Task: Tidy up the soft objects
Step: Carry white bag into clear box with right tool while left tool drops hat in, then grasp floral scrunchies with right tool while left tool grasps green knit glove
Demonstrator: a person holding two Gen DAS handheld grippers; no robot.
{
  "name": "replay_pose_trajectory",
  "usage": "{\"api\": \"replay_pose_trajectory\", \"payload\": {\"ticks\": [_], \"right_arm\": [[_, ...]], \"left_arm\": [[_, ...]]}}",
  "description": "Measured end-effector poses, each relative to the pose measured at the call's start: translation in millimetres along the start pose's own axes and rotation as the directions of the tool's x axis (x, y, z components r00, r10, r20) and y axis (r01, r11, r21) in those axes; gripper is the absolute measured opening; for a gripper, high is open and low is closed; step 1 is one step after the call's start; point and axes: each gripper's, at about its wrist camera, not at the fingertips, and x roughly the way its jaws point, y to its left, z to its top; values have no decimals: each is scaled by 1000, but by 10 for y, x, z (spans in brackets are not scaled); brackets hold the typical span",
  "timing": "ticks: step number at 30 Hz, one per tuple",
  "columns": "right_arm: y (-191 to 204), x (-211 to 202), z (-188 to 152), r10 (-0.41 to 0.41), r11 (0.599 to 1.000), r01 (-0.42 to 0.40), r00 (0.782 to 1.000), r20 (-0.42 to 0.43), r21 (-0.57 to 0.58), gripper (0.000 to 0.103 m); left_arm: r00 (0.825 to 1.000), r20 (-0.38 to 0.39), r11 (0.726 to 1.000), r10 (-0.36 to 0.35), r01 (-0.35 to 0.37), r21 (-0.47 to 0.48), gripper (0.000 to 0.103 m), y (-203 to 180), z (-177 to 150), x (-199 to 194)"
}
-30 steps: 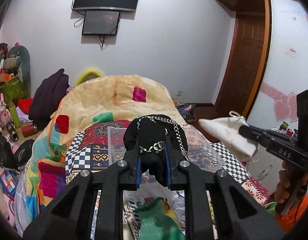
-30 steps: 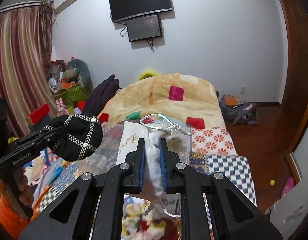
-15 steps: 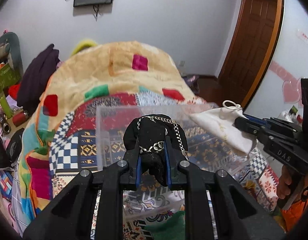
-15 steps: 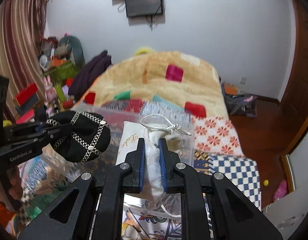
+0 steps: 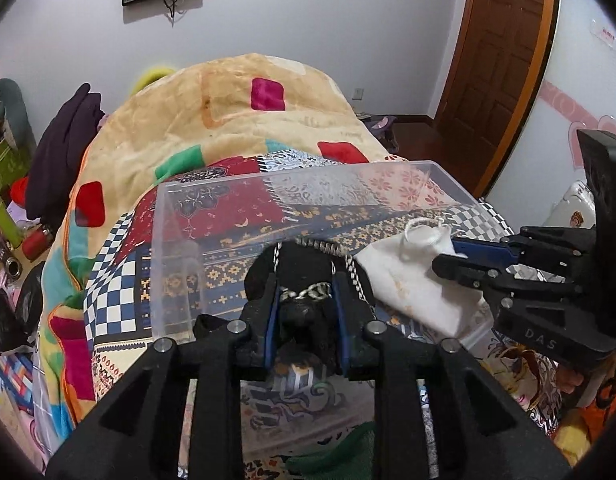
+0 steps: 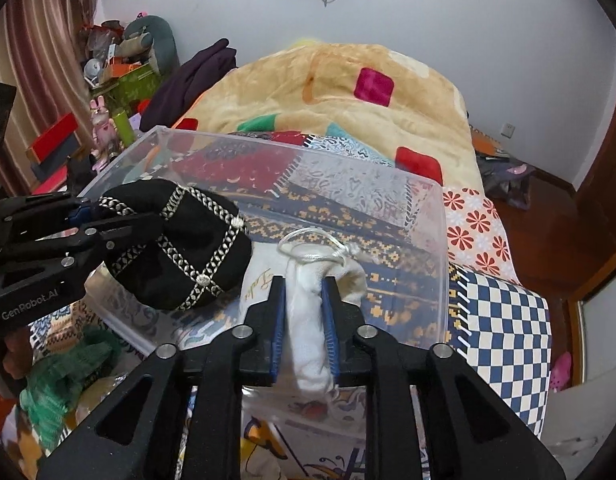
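Note:
My left gripper [image 5: 303, 284] is shut on a black soft pouch with silver chain trim [image 5: 303, 268], which also shows in the right wrist view [image 6: 187, 240]. My right gripper [image 6: 303, 284] is shut on a white drawstring cloth bag [image 6: 308, 320], seen in the left wrist view [image 5: 412, 284] too. Both objects hang over the near part of a clear plastic bin [image 5: 163, 240] that stands on the patterned bedspread; the bin's rim also shows in the right wrist view [image 6: 440, 248]. The right gripper appears from the side in the left wrist view [image 5: 448, 260].
A beige blanket with coloured squares [image 5: 243, 120] is heaped behind the bin. A green soft item [image 6: 63, 376] lies on the bed left of the bin. Clutter and toys [image 6: 119, 60] stand at the left; a wooden door [image 5: 496, 60] is at the right.
Both grippers have moved forward and down with their loads. The pouch and the white bag now sit low over the bin's near side, closer together.

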Motion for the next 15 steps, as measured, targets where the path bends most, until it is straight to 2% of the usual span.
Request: {"api": "replay_pose_trajectory", "payload": {"ticks": [1, 3, 7, 12, 15], "right_arm": [[4, -15, 2, 1, 1000, -1, 1000, 3, 0, 25], [23, -72, 9, 2, 1000, -2, 1000, 15, 0, 32], [63, -277, 15, -2, 1000, 2, 998, 61, -12, 40], [142, -605, -4, -22, 1000, 24, 988, 153, -17, 66], [176, -771, -48, -23, 999, 27, 981, 194, -20, 71]], "left_arm": [[1000, 3, 1000, 1, -1, -3, 33, 1, 7, -11], [1000, 25, 1000, 4, -4, -6, 40, 1, 12, -106], [997, 73, 1000, 8, -7, -5, 52, 1, 30, -314], [989, 147, 1000, 26, -25, -8, 66, -14, -10, -664], [983, 180, 999, 39, -40, 0, 73, -62, -62, -821]]}}
